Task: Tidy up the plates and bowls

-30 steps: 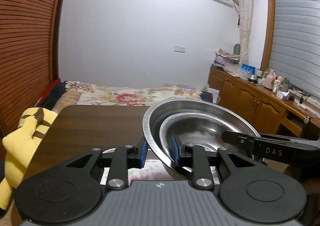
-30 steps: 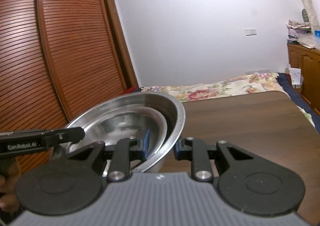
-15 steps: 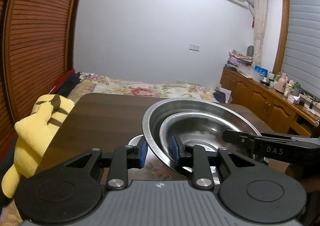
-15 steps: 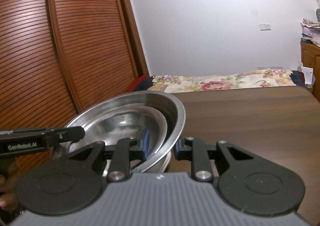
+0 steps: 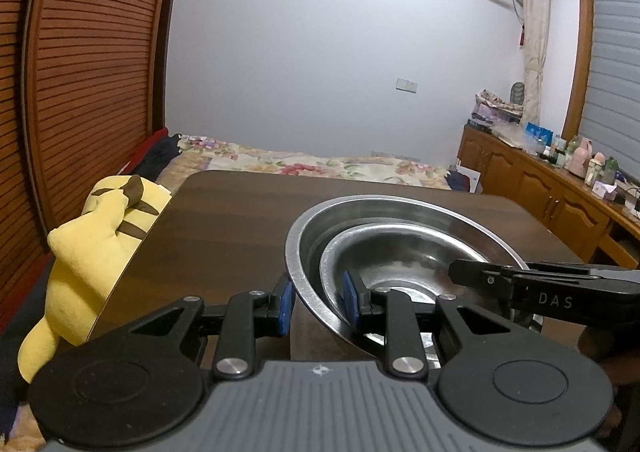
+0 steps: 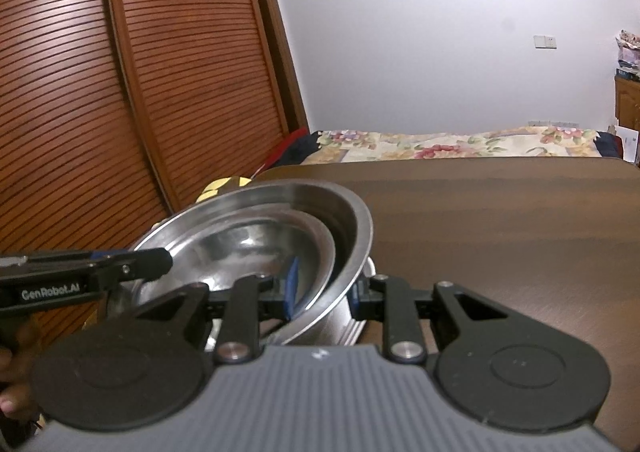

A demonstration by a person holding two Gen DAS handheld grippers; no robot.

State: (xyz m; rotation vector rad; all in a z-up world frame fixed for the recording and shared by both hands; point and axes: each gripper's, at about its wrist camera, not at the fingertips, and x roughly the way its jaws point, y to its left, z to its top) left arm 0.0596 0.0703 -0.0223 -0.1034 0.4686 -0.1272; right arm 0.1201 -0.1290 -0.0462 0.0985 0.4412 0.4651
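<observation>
- Dark wood-grain table [image 5: 240, 219], smooth matte top with rounded corners. The left wrist view shows its left edge, the right wrist view its far right corner.
- Big stainless outer bowl [image 5: 400, 207], round and shiny with a rolled rim, sits over the near part of the table, closer to the left edge. It's tilted a bit in both views.
- Smaller steel inner bowl [image 5: 400, 252] is nested inside it, brushed look, pushed toward one side of the big one.
- Left gripper [image 5: 316, 302]: black fingers, blue pads, jaws clamped across the walls of both bowls on the left side.
- Right gripper [image 6: 322, 290]: same deal on the opposite rim, one pad inside the small bowl, one outside the big one.
- Right wrist view only: something ribbed and metallic under the bowls, can't tell what.
- Fuzzy yellow plush [image 5: 96, 244] leans against the table's left edge; the right view catches just a sliver.
</observation>
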